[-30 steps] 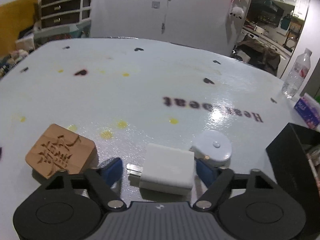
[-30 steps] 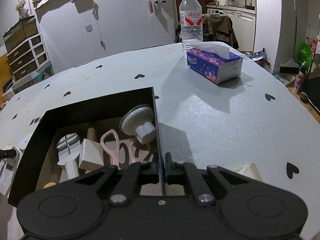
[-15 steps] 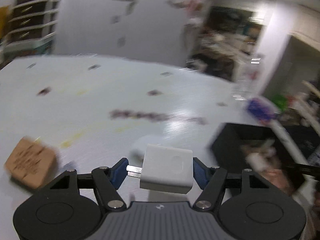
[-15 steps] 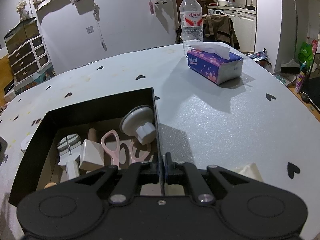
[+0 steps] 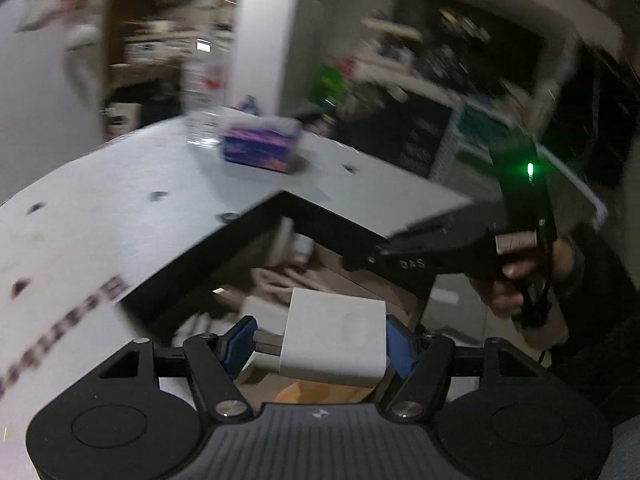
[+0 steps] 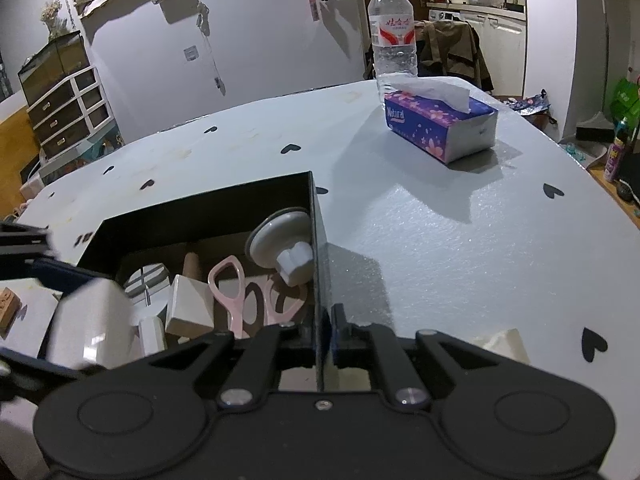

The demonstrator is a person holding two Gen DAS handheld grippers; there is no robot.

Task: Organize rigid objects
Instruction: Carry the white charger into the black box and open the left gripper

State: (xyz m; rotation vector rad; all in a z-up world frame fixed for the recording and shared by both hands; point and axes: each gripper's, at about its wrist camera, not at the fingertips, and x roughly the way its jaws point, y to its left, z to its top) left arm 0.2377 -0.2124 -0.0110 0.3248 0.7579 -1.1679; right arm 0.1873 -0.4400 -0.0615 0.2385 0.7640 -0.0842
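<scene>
My left gripper (image 5: 320,344) is shut on a white charger plug (image 5: 336,338) and holds it in the air over the near edge of the black box (image 5: 256,220). The plug also shows blurred at the left of the right wrist view (image 6: 92,324). My right gripper (image 6: 322,332) is shut on the right wall of the black box (image 6: 316,240). Inside the box lie pink scissors (image 6: 240,296), a grey suction knob (image 6: 284,244), a white block (image 6: 188,312) and other small parts.
A purple tissue box (image 6: 440,120) and a water bottle (image 6: 392,32) stand at the far side of the white table (image 6: 440,240). A wooden carved block (image 6: 8,308) lies on the table left of the box. A small beige piece (image 6: 500,344) lies near my right gripper.
My left gripper closed on the charger plug, lifted it off the table and swung right until it hangs over the black box. My right gripper has kept its hold on the box wall.
</scene>
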